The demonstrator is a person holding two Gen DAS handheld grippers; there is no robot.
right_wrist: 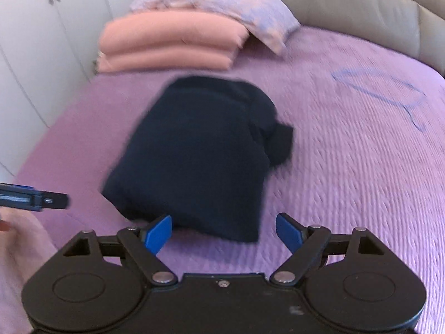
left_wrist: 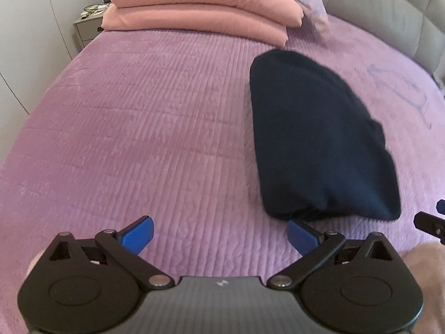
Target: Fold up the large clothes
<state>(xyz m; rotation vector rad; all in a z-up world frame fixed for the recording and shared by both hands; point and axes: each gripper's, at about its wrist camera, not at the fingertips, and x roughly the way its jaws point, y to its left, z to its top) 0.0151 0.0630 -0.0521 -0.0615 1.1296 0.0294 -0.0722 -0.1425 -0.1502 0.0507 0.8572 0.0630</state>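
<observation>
A dark navy garment (left_wrist: 314,139) lies folded into a compact bundle on the purple bedspread (left_wrist: 144,117); it also shows in the right wrist view (right_wrist: 200,150), with a loose lump of cloth at its right side. My left gripper (left_wrist: 221,235) is open and empty, just near and left of the bundle's near edge. My right gripper (right_wrist: 224,232) is open and empty, its jaws wide in front of the bundle's near edge. The left gripper's tip (right_wrist: 41,196) shows at the left of the right wrist view.
A stack of folded pink bedding (left_wrist: 194,8) and a pale purple pillow (right_wrist: 222,2) lie at the head of the bed. A padded headboard (right_wrist: 347,0) is behind. A white wardrobe (right_wrist: 33,41) and a nightstand (left_wrist: 86,29) stand on the left.
</observation>
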